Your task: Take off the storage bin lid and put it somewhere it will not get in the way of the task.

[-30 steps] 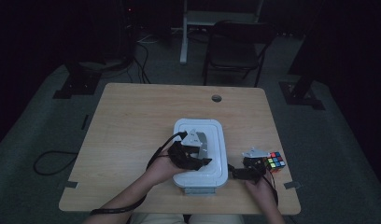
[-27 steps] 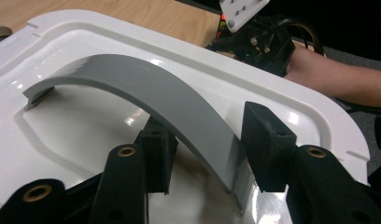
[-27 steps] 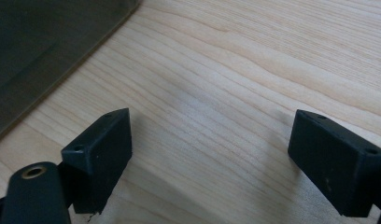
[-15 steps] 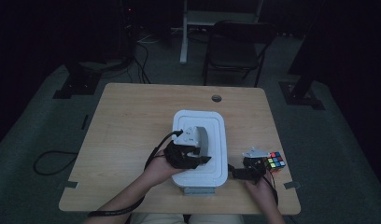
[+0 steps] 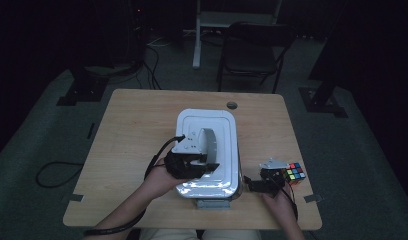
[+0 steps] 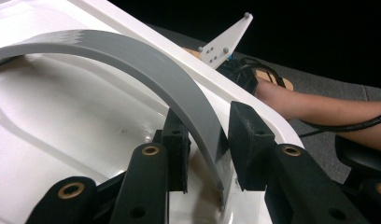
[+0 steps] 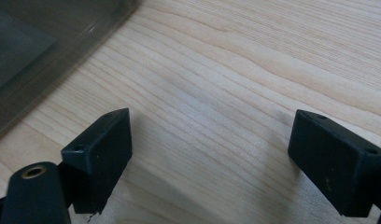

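Left gripper (image 6: 205, 154) pinches the grey handle (image 6: 146, 70) of the white lid (image 5: 207, 150) — probably to lift it; right gripper (image 7: 209, 158) rests spread (idle) on the tabletop (image 7: 254, 70).

Wooden table (image 5: 132, 145): white box (image 5: 208, 150), colour cube (image 5: 294, 172)

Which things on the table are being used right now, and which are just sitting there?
In use:
- white box, lid on
- its grey handle, with the left tool closed around it

Just sitting there:
- colourful puzzle cube by the right hand
- right tool, open over bare table, holding nothing
- chair behind the table
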{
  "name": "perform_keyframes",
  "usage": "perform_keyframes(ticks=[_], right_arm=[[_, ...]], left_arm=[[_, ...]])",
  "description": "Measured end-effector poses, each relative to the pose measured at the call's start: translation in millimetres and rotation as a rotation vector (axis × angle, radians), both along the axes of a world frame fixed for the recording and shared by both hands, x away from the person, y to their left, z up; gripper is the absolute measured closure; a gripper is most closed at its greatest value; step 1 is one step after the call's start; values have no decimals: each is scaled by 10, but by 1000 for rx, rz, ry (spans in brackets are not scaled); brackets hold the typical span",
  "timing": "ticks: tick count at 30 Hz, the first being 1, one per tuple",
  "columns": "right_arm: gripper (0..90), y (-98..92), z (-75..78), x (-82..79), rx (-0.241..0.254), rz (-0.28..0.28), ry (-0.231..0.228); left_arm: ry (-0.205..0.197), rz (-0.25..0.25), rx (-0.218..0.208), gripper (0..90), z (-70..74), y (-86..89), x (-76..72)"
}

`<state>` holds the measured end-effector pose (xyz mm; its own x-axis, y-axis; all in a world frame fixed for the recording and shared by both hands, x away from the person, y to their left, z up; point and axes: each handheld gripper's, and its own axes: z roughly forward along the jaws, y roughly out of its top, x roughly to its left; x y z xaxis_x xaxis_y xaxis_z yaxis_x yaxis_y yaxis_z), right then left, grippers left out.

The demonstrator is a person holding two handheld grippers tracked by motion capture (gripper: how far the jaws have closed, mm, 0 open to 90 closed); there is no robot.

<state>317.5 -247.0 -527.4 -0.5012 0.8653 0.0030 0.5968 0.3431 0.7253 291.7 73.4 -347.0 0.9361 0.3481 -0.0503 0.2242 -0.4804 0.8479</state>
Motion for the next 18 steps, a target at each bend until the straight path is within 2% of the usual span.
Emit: perform_keyframes(ticks=[8, 18], right_arm=[[135, 0, 0, 0, 0, 0, 0], [135, 0, 0, 0, 1, 0, 1]], left_arm=[[-15, 27, 2, 703, 43, 217, -28], [-14, 71, -9, 704, 33, 488, -35]])
